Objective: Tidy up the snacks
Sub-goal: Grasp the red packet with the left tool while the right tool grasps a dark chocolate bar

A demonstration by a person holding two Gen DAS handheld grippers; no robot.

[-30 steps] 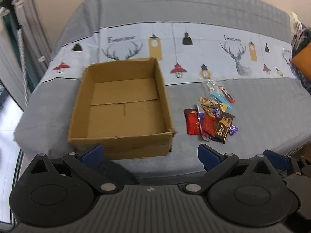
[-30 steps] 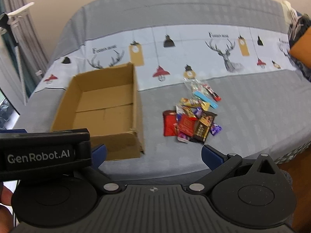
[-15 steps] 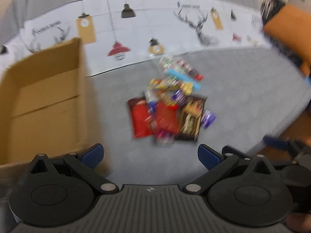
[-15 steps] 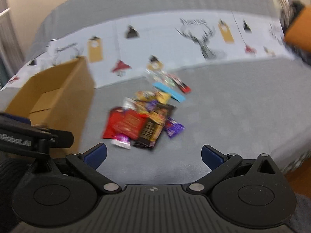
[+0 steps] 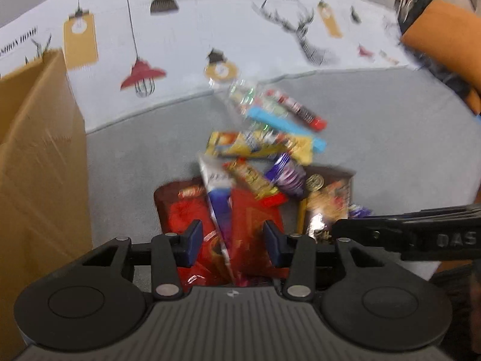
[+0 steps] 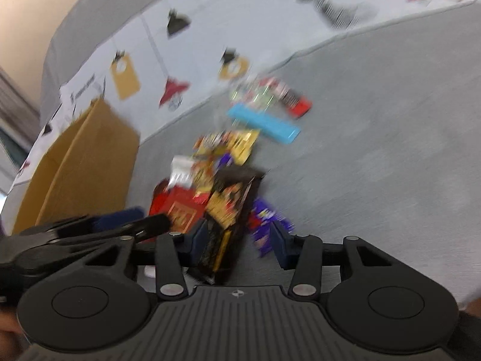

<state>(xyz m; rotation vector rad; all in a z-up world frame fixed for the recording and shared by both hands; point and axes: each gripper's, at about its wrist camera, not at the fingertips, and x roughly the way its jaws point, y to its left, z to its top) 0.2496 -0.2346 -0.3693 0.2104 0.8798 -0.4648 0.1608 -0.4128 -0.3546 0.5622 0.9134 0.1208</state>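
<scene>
Fingers of the left gripper [image 5: 230,240] are part-way spread, w/ a gap between the blue pads, and sit over the near end of the snack pile [image 5: 258,177]. Between them I see the red packet [image 5: 188,216] and a white-blue wrapper [image 5: 218,192]; if the pads touch them, I cannot tell, the view is blurred. Right gripper [image 6: 239,240] has its fingers also spread; a dark brown-gold packet [image 6: 230,207] lies between them and a purple wrapper [image 6: 264,216] is just beside the right pad, approx at 1 o'clock from the gap. No pinching is visible.

Snacks lie in one loose heap on the grey bedsheet [image 5: 390,138]. At 12 o'clock of the heap are a light blue bar [image 6: 263,123] and a red-black stick [image 5: 300,111], w/ yellow packets [image 5: 258,144] in the middle. Cardboard box [image 5: 39,156] stands at 9 o'clock from the pile, near but apart.
</scene>
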